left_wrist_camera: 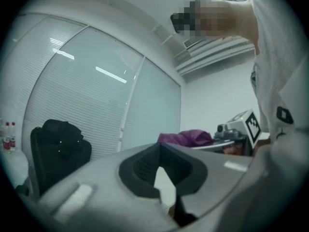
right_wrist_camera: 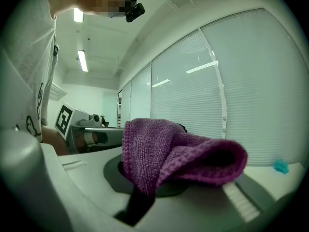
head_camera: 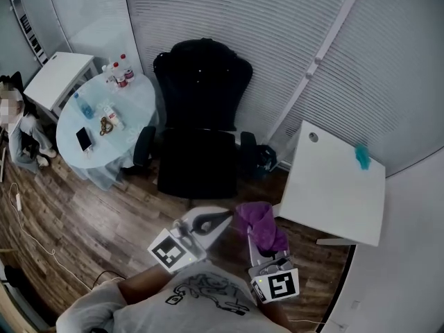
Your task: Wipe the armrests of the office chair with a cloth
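Right gripper view: right gripper [right_wrist_camera: 145, 180] clamps a nubby, folded purple cloth [right_wrist_camera: 178, 153]; left gripper [left_wrist_camera: 161, 151] seems closed, empty.

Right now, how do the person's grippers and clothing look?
The left gripper and right gripper are light grey plastic with dark inner pads; each carries a white cube with a black square marker. The person wears a pale T-shirt with black print.

The purple cloth [right_wrist_camera: 178, 153] is nubbly, looped microfibre. The office chair [head_camera: 198, 116] looks matt black fabric. The floor [head_camera: 90, 220] is grained wood planks; the square table [head_camera: 333, 186] smooth white.
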The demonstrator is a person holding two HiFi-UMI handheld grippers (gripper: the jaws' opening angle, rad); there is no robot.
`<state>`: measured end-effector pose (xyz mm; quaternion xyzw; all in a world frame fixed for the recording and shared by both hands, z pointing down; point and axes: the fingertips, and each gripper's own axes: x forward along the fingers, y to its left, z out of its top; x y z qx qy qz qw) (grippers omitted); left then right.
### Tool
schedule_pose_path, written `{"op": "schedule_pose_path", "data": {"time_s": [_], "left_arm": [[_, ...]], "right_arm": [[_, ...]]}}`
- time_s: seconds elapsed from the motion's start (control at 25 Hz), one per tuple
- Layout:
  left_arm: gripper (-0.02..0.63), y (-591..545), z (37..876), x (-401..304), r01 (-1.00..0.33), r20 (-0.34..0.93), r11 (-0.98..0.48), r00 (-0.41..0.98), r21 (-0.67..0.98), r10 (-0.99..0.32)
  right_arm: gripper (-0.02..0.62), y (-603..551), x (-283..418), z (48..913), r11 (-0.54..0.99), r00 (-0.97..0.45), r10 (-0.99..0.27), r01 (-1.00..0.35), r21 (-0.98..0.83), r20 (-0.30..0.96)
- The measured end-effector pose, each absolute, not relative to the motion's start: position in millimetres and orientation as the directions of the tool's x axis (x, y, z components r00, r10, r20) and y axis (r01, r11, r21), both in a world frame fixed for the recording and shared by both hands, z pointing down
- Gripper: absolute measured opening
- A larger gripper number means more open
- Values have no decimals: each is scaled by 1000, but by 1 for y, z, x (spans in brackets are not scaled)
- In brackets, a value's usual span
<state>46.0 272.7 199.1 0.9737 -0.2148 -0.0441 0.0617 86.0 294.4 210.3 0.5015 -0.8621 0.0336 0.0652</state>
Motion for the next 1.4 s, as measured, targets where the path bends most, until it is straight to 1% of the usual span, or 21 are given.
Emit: {"op": "schedule_pose_path", "data": {"time_s": [0.32,0.68,1.0,1.4], "left_arm": [[2,167,192,32,-411,-86,-900,901,146,-425],[2,76,190,20,-402,-88,-906,906,133,-415],[2,37,197,34,-366,-72,-921,923,135,-378],[2,25,204,74,-334,-50,-931,938,148,-344]], "right_arm": [[32,194,72,209,496,-484,-855,-868,16,187],[32,104,59,208,500,-487,-854,-865,31,183],[32,64,72,209,449,-443,-883,-894,3,153],[32,51,111,217,405,-402,-902,-914,-12,156]]}}
